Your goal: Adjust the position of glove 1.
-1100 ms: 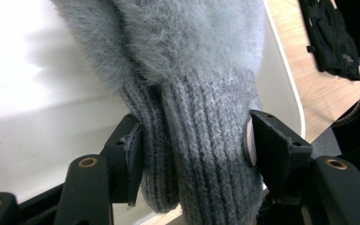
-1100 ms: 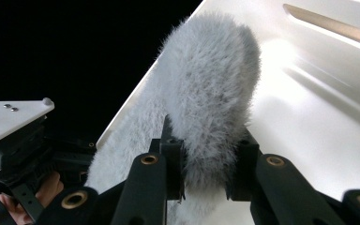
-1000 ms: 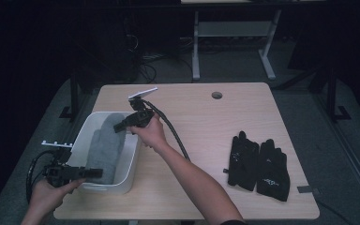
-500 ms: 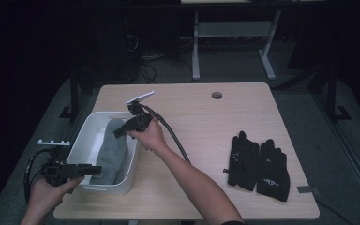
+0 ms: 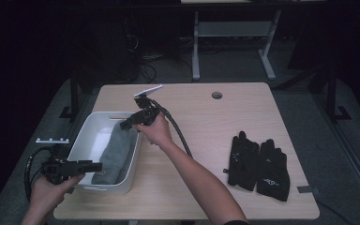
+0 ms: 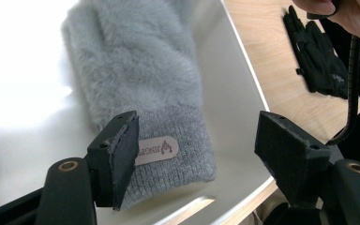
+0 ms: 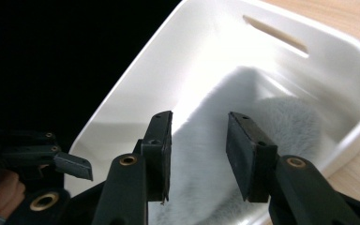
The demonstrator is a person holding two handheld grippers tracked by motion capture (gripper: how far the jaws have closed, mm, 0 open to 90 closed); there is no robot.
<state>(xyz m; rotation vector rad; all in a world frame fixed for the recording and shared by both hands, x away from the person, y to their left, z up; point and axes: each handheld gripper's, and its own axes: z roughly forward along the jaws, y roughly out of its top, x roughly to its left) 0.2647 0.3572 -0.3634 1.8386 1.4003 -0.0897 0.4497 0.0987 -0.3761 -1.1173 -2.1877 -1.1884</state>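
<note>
— Where does the grey glove [image 6: 136, 89] lie?

— In the white bin [image 5: 90, 136] at the table's left edge, soft and light; its knit cuff suits gripping. Left gripper [image 6: 194, 154] gapes wide; right gripper [image 7: 199, 147] stands part-open, both empty.

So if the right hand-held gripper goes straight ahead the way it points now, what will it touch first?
Most likely the grey fuzzy mitten lying in the white bin. The right hand-held gripper has its open jaws aimed down at it, with nothing between. Depth is hard to judge.
</note>
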